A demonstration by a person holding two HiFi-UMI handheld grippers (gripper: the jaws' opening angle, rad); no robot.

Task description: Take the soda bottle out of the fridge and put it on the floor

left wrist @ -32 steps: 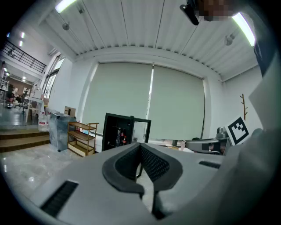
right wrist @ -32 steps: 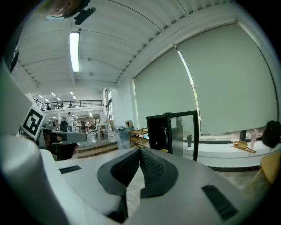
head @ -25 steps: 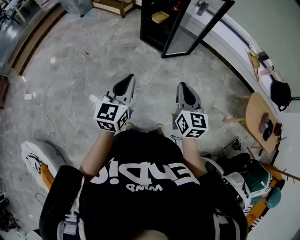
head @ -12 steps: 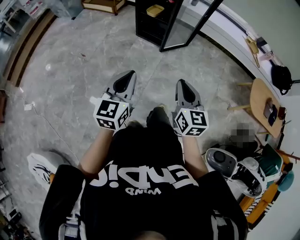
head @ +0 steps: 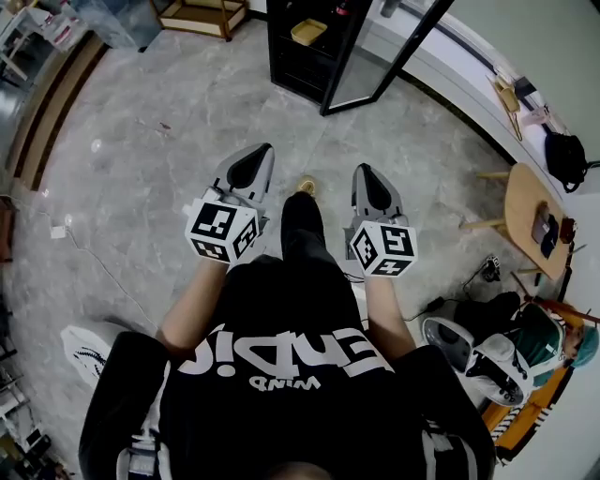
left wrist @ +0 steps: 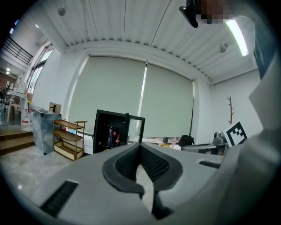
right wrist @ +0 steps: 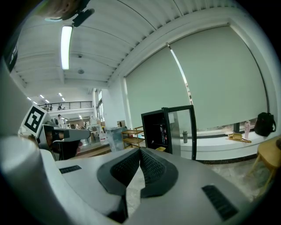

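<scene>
A black fridge [head: 298, 52] stands ahead on the grey floor with its glass door [head: 386, 54] swung open to the right. Soda bottles [left wrist: 115, 137] stand on a shelf inside it, and the right gripper view shows the bottles [right wrist: 163, 134] small and far off. My left gripper [head: 265, 150] and right gripper [head: 363, 170] are held side by side at waist height, pointing toward the fridge and well short of it. Both are shut with nothing between the jaws: the left gripper [left wrist: 141, 145] and right gripper [right wrist: 140, 150] each show pads meeting.
A wooden shelf rack [head: 201, 13] stands left of the fridge, and a white counter [head: 469, 70] runs behind it to the right. A round wooden table [head: 534, 230], a black bag [head: 562, 161] and machines on the floor [head: 487, 356] sit at the right. The person's leg [head: 302, 225] steps between the grippers.
The person has walked toward the fridge, which now sits nearer and more centred. A leg has swung forward between the grippers. Both grippers stay shut and level.
</scene>
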